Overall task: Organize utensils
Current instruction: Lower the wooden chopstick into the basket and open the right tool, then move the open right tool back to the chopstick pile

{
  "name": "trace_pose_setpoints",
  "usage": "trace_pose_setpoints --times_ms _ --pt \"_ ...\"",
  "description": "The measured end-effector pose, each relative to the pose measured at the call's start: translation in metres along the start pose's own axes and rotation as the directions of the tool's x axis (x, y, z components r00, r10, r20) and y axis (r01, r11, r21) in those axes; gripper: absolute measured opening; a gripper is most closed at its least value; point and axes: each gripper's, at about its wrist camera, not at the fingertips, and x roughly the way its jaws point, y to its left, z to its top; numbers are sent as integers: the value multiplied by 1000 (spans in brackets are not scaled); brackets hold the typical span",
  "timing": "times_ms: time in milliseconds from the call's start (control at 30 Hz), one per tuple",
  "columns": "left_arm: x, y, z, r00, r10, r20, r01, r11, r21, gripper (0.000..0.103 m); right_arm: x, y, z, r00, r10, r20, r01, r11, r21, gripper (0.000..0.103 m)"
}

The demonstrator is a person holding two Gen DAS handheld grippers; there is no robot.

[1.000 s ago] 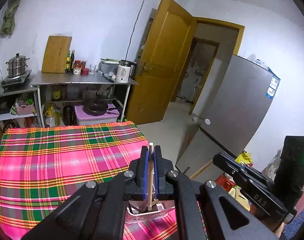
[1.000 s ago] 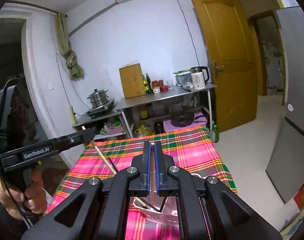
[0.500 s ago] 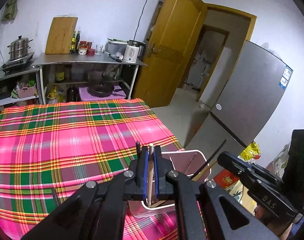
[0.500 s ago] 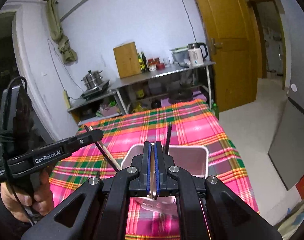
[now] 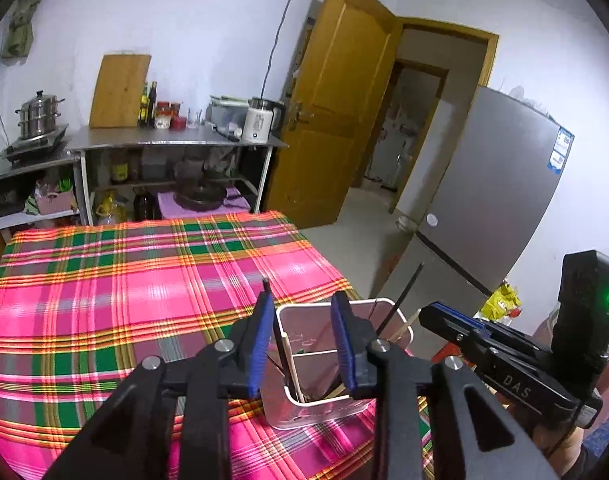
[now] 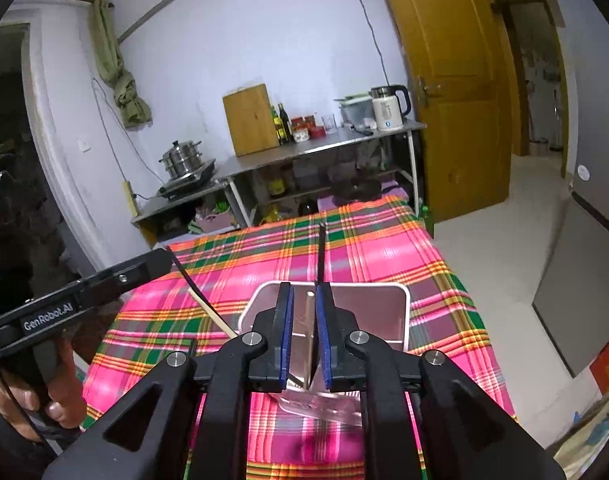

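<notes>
Hovering over the near right corner of the plaid tablecloth (image 5: 144, 280), the left gripper (image 5: 302, 340) has its blue pads spread apart, its jaws having just been opening. Nothing is pinched between them now; through the gap shows the white utensil holder (image 5: 400, 322), a rounded box with a divider across its inside. A black chopstick (image 5: 278, 344) stands in the holder just beside the left pad, its tip rising above the pad. On the holder's far right side another black chopstick (image 5: 404, 296) and a pale wooden chopstick (image 5: 406, 322) lean outward over the rim.

The right gripper (image 6: 304, 334) is also above the holder (image 6: 404, 320), seen from the other side. Its jaws have just been opening too, though the gap is narrow. A shiny metal utensil handle (image 6: 304, 332) stands between the pads; I cannot tell whether they touch it. A black chopstick (image 6: 321, 256) rises straight up behind the right pad.

In the right wrist view the left gripper (image 6: 160, 258) reaches in from the left, held by a hand (image 6: 32, 404) low at the edge, with a wooden chopstick (image 6: 212, 312) slanting down toward the holder beneath it. In the left wrist view the right gripper (image 5: 432, 314) comes in from the right.

Against the far wall are a steel shelf (image 5: 176, 142), a wooden cutting board (image 5: 118, 90), a white kettle (image 5: 258, 124) and a steamer pot (image 5: 34, 114).
</notes>
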Motion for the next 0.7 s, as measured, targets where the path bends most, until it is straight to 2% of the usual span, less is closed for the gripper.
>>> trace_pose_setpoints --times_ms 133,267,533,700 --pt "-21 4 1 999 12 37 -12 1000 1 39 -13 10 -1 1000 5 30 -4 1000 -18 12" --pt "-36 16 -11 998 45 41 -45 999 -17 41 -18 17 -10 999 29 29 -28 999 -27 12" --pt "-48 61 -71 991 125 -44 -129 987 -97 41 -5 32 -48 994 75 -74 -79 996 -50 12" --pt "-51 90 -112 980 166 -113 -183 970 -157 40 10 43 -74 984 93 -154 -102 993 -54 12"
